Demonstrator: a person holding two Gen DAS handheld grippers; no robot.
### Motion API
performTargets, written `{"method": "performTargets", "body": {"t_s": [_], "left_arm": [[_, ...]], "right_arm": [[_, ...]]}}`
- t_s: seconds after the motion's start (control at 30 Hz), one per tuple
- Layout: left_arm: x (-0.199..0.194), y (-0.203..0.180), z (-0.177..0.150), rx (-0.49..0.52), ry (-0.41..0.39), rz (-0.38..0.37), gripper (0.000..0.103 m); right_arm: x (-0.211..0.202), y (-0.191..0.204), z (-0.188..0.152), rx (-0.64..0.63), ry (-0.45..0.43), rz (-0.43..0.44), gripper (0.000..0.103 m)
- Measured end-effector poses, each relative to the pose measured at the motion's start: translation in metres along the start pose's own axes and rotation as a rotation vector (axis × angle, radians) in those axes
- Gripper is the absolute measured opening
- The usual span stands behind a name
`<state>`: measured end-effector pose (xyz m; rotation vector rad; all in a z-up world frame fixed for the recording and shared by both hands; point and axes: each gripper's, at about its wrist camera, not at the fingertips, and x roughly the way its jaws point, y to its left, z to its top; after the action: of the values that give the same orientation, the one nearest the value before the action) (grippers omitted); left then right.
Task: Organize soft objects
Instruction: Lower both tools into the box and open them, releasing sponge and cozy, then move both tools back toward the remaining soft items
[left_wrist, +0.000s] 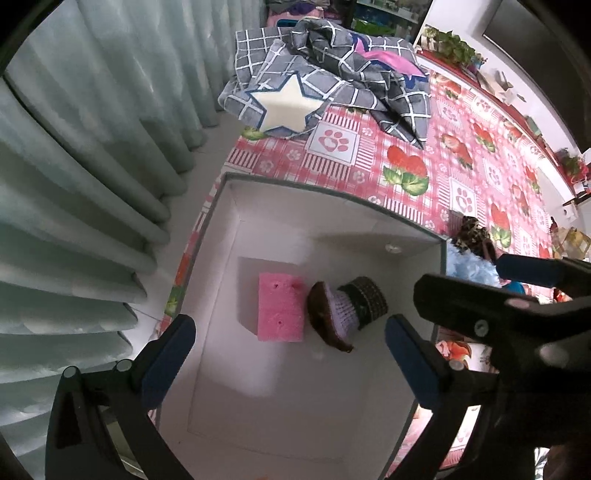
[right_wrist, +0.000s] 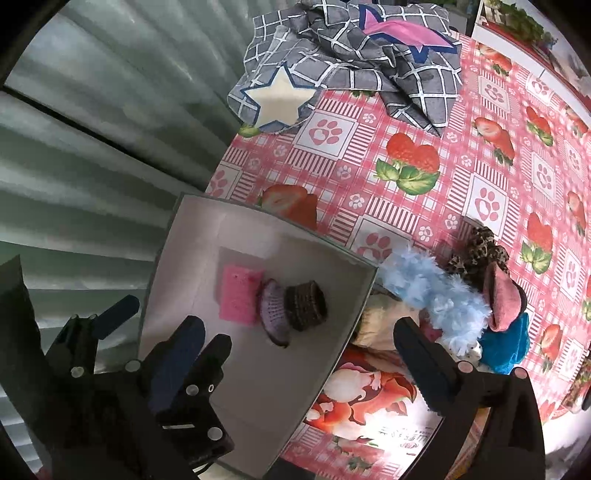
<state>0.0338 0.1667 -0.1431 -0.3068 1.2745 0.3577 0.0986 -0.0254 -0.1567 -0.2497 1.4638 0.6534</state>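
- With both the left gripper (left_wrist: 290, 363) and right gripper (right_wrist: 299, 363) spread wide and empty over the white box (left_wrist: 332, 406), we judge a drop just finished.
- Next, we fetch from the pile beside the box: one blue fluffy piece (right_wrist: 439, 291), plus leopard, pink and teal ones.
- Inside the box we count two: one pink sponge (left_wrist: 279, 312), one knitted bootie (left_wrist: 347, 312).

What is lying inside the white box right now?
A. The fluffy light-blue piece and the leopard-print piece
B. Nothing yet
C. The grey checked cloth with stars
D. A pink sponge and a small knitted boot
D: the pink sponge and the knitted boot lie side by side on the floor of the white box.
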Motion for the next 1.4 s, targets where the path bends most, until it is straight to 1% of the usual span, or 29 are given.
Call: {"method": "performTargets", "body": {"t_s": [0.13, 0.33, 0.53, 0.67, 0.8, 0.93, 0.97, 1.07, 1.1, 1.2, 1.3, 1.4], "left_arm": [[-0.006, -0.001, 0.002, 0.002, -0.010, 0.011, 0.103], [-0.020, -0.007, -0.001, 0.009, -0.017, 0.002, 0.103], [-0.037, -0.020, -0.013, 0.022, -0.007, -0.047, 0.103], [-0.046, -0.038, -0.024, 0.050, 0.008, -0.090, 0.103], [-0.051, -0.068, -0.036, 0.114, 0.036, -0.137, 0.103], [-0.057, -0.100, -0.040, 0.178, 0.046, -0.170, 0.103], [-0.059, -0.109, -0.040, 0.195, 0.044, -0.174, 0.103], [-0.060, -0.134, -0.037, 0.244, 0.043, -0.182, 0.103], [-0.059, -0.139, -0.036, 0.251, 0.046, -0.184, 0.103], [-0.054, -0.158, -0.030, 0.272, 0.056, -0.177, 0.103], [-0.048, -0.171, -0.026, 0.288, 0.072, -0.170, 0.103], [-0.040, -0.182, -0.020, 0.302, 0.078, -0.152, 0.103]], "right_arm": [[-0.007, 0.001, -0.003, 0.001, -0.008, 0.008, 0.103], [-0.017, -0.004, -0.008, 0.014, -0.009, 0.021, 0.103], [-0.035, -0.019, -0.023, 0.053, -0.006, 0.056, 0.103], [-0.052, -0.040, -0.042, 0.101, -0.008, 0.085, 0.103], [-0.069, -0.073, -0.085, 0.167, -0.018, 0.121, 0.103], [-0.089, -0.108, -0.142, 0.226, -0.039, 0.147, 0.103], [-0.095, -0.117, -0.158, 0.220, -0.013, 0.117, 0.103], [-0.117, -0.147, -0.220, 0.292, -0.035, 0.116, 0.103], [-0.122, -0.153, -0.239, 0.310, -0.021, 0.085, 0.103], [-0.138, -0.185, -0.294, 0.387, -0.045, 0.050, 0.103], [-0.141, -0.220, -0.331, 0.462, -0.040, 0.002, 0.103], [-0.128, -0.253, -0.347, 0.505, -0.003, -0.035, 0.103]]}}
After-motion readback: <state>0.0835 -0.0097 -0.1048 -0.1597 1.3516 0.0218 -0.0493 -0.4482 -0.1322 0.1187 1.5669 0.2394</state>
